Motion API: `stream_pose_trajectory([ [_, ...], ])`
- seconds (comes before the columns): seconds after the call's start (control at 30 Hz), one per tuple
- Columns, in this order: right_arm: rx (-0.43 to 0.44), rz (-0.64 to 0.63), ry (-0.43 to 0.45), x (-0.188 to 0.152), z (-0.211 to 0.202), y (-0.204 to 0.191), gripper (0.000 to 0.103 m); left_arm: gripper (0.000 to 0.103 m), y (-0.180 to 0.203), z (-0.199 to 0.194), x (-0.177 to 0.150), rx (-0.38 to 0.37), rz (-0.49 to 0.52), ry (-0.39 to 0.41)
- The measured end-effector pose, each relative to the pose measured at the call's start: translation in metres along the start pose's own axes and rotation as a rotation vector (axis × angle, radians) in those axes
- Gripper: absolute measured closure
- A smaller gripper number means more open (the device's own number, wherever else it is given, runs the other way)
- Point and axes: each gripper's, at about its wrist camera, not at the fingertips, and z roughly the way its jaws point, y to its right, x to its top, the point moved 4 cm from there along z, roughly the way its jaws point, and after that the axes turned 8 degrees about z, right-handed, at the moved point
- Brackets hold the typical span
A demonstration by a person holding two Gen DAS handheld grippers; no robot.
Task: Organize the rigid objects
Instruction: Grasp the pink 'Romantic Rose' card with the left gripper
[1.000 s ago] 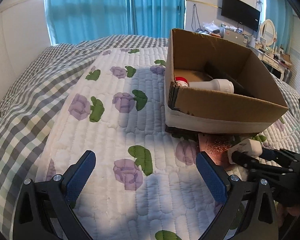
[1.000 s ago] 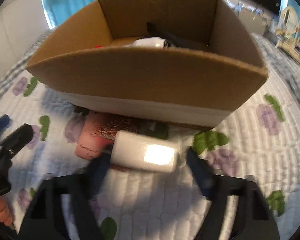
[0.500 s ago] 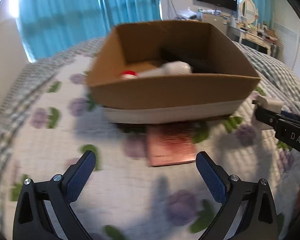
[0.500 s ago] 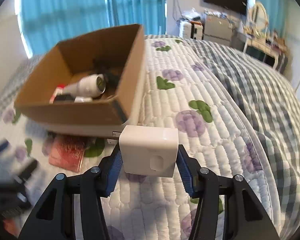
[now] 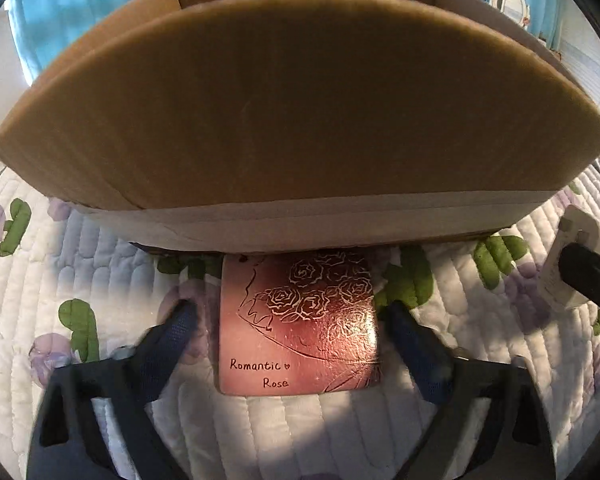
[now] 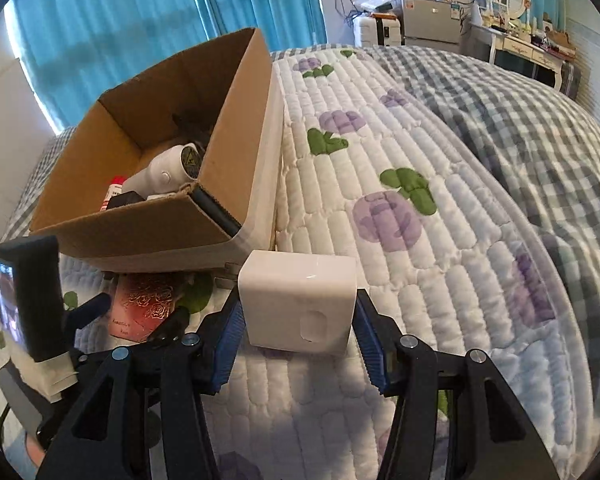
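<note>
Two tools busy beside cardboard box (image 6: 148, 216) on quilted bed (image 6: 440, 184). Left tool (image 5: 290, 314) now low over pink "Romantic Rose" card (image 5: 298, 328), which lies flat on quilt, far edge at box base. A second ago it hung wide over bare quilt; jaws have just been closing, card between them, pads not yet touching its edges. Right tool (image 6: 298, 320) clamped on white block (image 6: 298, 304), lifted clear beside box corner. Judgement: card grasp imminent; both items bound for box.
</note>
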Motion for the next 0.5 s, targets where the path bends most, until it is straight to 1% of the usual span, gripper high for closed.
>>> stream_pose_trajectory([
  [0.03, -0.005, -0.005, -0.001, -0.001, 0.001, -0.001, 0.051, 0.03, 0.001, -0.003, 0.0, -0.014, 0.01, 0.006],
  [0.13, -0.015, -0.02, 0.001, -0.003, 0.001, -0.003, 0.051, 0.03, 0.001, -0.009, -0.002, -0.011, 0.029, 0.002],
  [0.2, -0.019, -0.028, 0.01, -0.005, -0.001, -0.004, 0.051, 0.031, -0.002, -0.016, -0.006, -0.016, 0.017, 0.004],
  [0.33, -0.028, -0.039, 0.03, -0.008, -0.007, -0.005, 0.051, 0.031, -0.009, -0.039, -0.015, -0.044, -0.025, 0.032],
  [0.5, -0.042, -0.077, 0.078, -0.012, -0.025, -0.013, 0.051, 0.031, -0.015, -0.07, -0.023, -0.038, -0.04, 0.072],
])
